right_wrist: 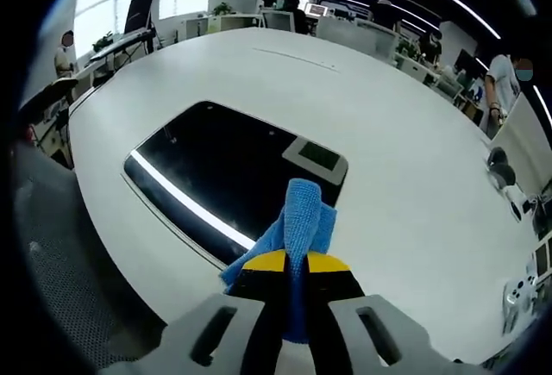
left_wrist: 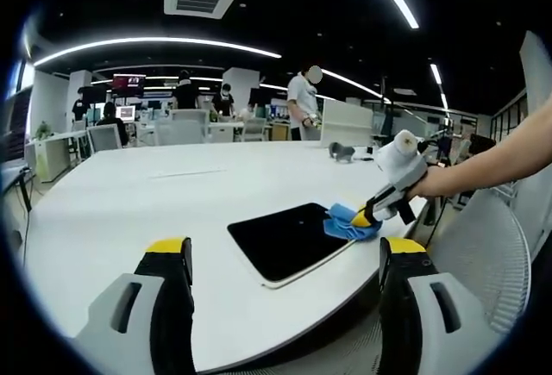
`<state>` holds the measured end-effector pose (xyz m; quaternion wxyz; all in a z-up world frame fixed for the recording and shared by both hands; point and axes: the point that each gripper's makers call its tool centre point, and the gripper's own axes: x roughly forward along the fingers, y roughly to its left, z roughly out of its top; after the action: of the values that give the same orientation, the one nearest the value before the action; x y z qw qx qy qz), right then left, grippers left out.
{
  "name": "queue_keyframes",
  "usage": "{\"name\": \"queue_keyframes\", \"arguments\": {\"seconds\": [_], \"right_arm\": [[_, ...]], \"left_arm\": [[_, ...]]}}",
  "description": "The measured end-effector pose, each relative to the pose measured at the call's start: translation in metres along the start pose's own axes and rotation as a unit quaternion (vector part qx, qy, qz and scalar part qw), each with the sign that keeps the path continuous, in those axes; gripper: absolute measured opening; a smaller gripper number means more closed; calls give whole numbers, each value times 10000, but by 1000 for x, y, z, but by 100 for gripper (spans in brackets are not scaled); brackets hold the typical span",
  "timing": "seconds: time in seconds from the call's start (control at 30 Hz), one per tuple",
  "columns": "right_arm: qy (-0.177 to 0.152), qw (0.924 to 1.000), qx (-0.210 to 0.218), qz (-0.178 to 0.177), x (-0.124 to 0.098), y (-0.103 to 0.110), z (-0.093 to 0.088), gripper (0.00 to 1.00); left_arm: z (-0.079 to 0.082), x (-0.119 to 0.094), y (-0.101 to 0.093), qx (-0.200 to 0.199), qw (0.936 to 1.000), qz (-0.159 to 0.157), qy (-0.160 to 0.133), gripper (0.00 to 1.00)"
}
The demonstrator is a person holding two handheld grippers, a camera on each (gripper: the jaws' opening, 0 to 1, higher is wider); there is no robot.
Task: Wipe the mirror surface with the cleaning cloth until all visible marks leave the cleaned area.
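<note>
A flat dark mirror (left_wrist: 289,239) with a pale rim lies on the white table (left_wrist: 129,203) near its front edge. My right gripper (left_wrist: 366,216), held by a person's hand, is shut on a blue cleaning cloth (left_wrist: 349,223) that rests at the mirror's right corner. In the right gripper view the cloth (right_wrist: 297,220) sticks up between the shut yellow-tipped jaws of that gripper (right_wrist: 295,263), over the mirror (right_wrist: 216,164), which reflects a ceiling light. My left gripper (left_wrist: 286,254) hovers open in front of the mirror with nothing between its jaws.
A small grey object (left_wrist: 341,151) sits on the far right of the table. Office chairs (left_wrist: 179,127) and desks stand behind it, with several people (left_wrist: 304,103) there. A mesh chair back (left_wrist: 483,254) is close at the right.
</note>
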<state>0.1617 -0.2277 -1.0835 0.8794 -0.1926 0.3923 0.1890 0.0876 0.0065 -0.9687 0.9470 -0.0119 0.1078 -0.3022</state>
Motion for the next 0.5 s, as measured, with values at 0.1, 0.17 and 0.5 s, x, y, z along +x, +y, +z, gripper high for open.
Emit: {"name": "queue_keyframes", "arguments": {"seconds": [0.1,0.17,0.5], "right_arm": [[-86,9999,-90,-19,0,1,0,0],[-168,9997,-152,-36,0,1,0,0],[-310,9994,84,-85,0,1,3,0]], "left_arm": [[0,0,0,-3,10000,-14,6,88],[0,0,0,-6,10000,-13,-4,87],[-1,0,0,-2,10000,-8,38,88]]}}
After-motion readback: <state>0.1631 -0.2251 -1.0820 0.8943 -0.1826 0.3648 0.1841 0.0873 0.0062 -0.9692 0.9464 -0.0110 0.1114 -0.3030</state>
